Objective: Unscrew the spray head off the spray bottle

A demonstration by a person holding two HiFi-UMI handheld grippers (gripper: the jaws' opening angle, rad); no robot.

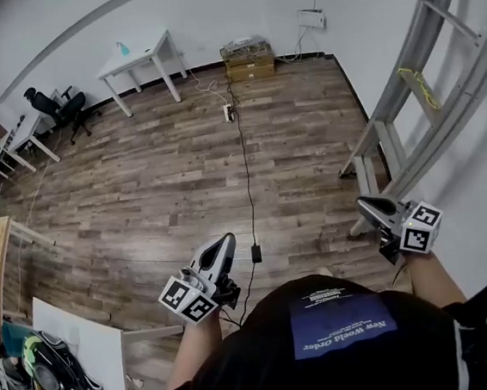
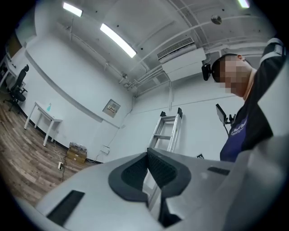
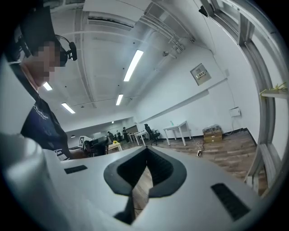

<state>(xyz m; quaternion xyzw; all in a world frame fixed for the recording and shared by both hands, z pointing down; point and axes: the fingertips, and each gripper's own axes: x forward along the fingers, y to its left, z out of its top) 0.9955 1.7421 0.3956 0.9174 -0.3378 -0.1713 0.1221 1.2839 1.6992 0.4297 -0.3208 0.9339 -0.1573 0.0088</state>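
Note:
A small teal bottle point(image 1: 123, 48), perhaps the spray bottle, stands on a white table point(image 1: 144, 56) by the far wall, well away from both grippers. It also shows small in the left gripper view as the bottle point(image 2: 48, 107). My left gripper point(image 1: 225, 239) is held in the air at waist height, jaws shut with nothing between them point(image 2: 147, 153). My right gripper point(image 1: 364, 205) is raised beside the ladder, shut and empty too point(image 3: 146, 149). No spray head can be made out at this distance.
An aluminium ladder point(image 1: 422, 84) leans on the right wall, close to the right gripper. A black cable point(image 1: 246, 172) runs over the wood floor to a power strip point(image 1: 229, 112). Cardboard boxes point(image 1: 248, 59) sit by the far wall. A white desk point(image 1: 96, 352) with a dark bag point(image 1: 54, 370) is at lower left.

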